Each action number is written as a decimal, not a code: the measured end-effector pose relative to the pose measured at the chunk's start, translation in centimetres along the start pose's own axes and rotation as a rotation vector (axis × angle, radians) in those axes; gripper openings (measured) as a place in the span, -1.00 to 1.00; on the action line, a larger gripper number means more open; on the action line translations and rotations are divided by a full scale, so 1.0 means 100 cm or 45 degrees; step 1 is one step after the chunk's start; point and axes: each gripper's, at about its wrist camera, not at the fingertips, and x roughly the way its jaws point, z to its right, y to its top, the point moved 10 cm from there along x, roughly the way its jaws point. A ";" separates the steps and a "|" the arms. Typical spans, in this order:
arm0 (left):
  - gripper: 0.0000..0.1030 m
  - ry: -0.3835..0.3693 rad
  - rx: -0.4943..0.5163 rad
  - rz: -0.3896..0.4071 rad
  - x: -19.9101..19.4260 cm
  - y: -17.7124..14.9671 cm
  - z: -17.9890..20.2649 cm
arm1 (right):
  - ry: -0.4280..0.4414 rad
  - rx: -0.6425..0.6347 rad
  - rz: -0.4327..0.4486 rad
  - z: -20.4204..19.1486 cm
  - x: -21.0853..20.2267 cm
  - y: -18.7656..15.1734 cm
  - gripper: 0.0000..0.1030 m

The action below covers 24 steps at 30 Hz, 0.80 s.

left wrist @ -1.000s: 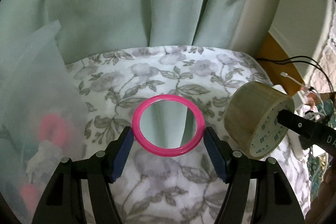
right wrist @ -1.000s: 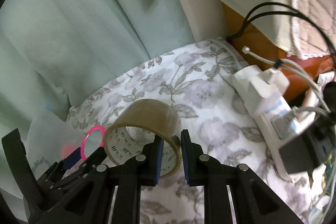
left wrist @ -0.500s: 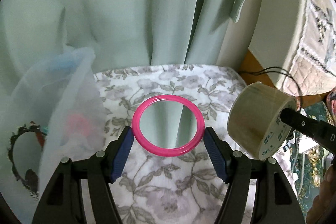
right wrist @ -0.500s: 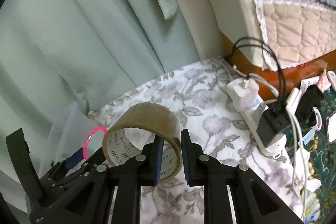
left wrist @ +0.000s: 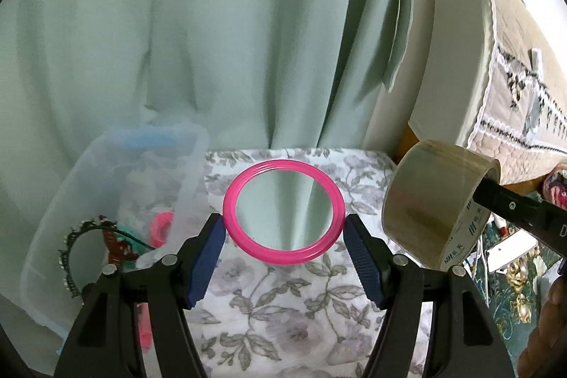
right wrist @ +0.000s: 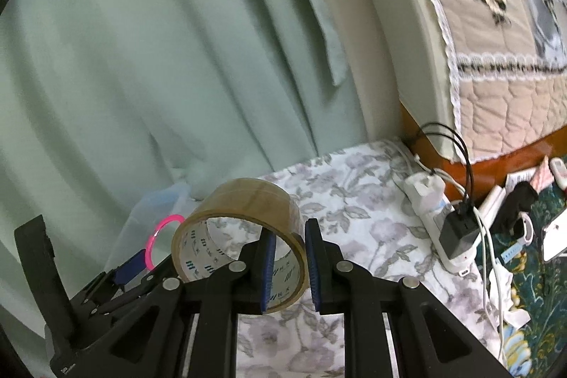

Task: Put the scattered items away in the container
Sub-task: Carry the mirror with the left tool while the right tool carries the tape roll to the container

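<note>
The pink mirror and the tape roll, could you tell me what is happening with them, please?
A person is tidying up with two hand-held grippers. The left hand-held gripper holds a pink-rimmed round mirror by its edges, and the right hand-held gripper pinches the wall of a brown tape roll. Both are held above the floral cloth, beside the translucent container that already holds small items.

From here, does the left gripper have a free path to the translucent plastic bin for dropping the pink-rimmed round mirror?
Probably yes: the bin sits open-topped just left of the left gripper, nothing between them.
</note>
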 end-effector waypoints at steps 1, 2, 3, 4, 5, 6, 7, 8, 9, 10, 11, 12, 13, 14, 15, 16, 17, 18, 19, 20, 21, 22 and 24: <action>0.36 0.001 -0.005 0.010 -0.004 0.001 -0.003 | 0.006 -0.008 0.007 -0.005 -0.003 0.001 -0.64; 0.36 0.002 -0.012 0.023 -0.009 0.003 -0.006 | 0.012 -0.017 0.013 -0.009 -0.005 0.002 -0.64; 0.36 0.003 -0.018 0.031 -0.012 0.004 -0.008 | 0.017 -0.029 0.019 -0.015 -0.008 0.003 -0.64; 0.36 0.005 -0.025 0.041 -0.017 0.005 -0.012 | 0.023 -0.040 0.025 -0.020 -0.011 0.004 -0.64; 0.36 0.006 -0.033 0.051 -0.021 0.006 -0.016 | 0.027 -0.050 0.030 -0.024 -0.013 0.004 -0.64; 0.36 0.008 -0.041 0.059 -0.024 0.007 -0.019 | 0.030 -0.061 0.035 -0.030 -0.016 0.005 -0.64; 0.36 0.010 -0.049 0.067 -0.027 0.008 -0.023 | 0.033 -0.071 0.040 -0.035 -0.018 0.005 -0.64; 0.36 0.012 -0.060 0.077 -0.031 0.009 -0.027 | 0.035 -0.078 0.045 -0.038 -0.018 0.006 -0.64; 0.36 0.014 -0.068 0.084 -0.034 0.010 -0.031 | 0.038 -0.086 0.050 -0.043 -0.020 0.006 -0.64; 0.36 0.016 -0.074 0.090 -0.037 0.010 -0.034 | 0.044 -0.096 0.055 -0.049 -0.023 0.006 -0.64; 0.36 0.019 -0.082 0.099 -0.040 0.010 -0.038 | 0.050 -0.107 0.061 -0.054 -0.025 0.006 -0.64; 0.36 0.023 -0.090 0.107 -0.043 0.011 -0.042 | 0.056 -0.119 0.063 -0.060 -0.027 0.006 -0.64; 0.36 0.026 -0.100 0.116 -0.046 0.011 -0.047 | 0.062 -0.131 0.066 -0.066 -0.028 0.006 -0.64; 0.36 0.028 -0.109 0.123 -0.048 0.011 -0.051 | 0.067 -0.144 0.068 -0.071 -0.030 0.005 -0.64; 0.36 0.030 -0.119 0.130 -0.051 0.012 -0.055 | 0.070 -0.153 0.069 -0.075 -0.031 0.005 -0.64; 0.36 0.032 -0.128 0.136 -0.053 0.012 -0.059 | 0.075 -0.167 0.072 -0.081 -0.032 0.004 -0.64; 0.36 0.035 -0.139 0.142 -0.055 0.012 -0.063 | 0.078 -0.180 0.073 -0.086 -0.033 0.004 -0.64; 0.36 0.039 -0.149 0.146 -0.057 0.011 -0.068 | 0.081 -0.192 0.075 -0.091 -0.034 0.003 -0.64; 0.36 0.045 -0.163 0.150 -0.059 0.011 -0.074 | 0.084 -0.205 0.076 -0.095 -0.034 0.002 -0.64; 0.36 0.050 -0.176 0.152 -0.061 0.010 -0.079 | 0.085 -0.218 0.077 -0.099 -0.035 0.002 -0.64; 0.36 0.054 -0.189 0.154 -0.063 0.009 -0.084 | 0.086 -0.231 0.077 -0.104 -0.035 0.001 -0.64; 0.36 0.058 -0.201 0.157 -0.064 0.008 -0.089 | 0.087 -0.245 0.077 -0.109 -0.035 0.000 -0.64; 0.36 0.067 -0.228 0.163 -0.067 0.007 -0.100 | 0.092 -0.262 0.076 -0.116 -0.035 -0.001 -0.64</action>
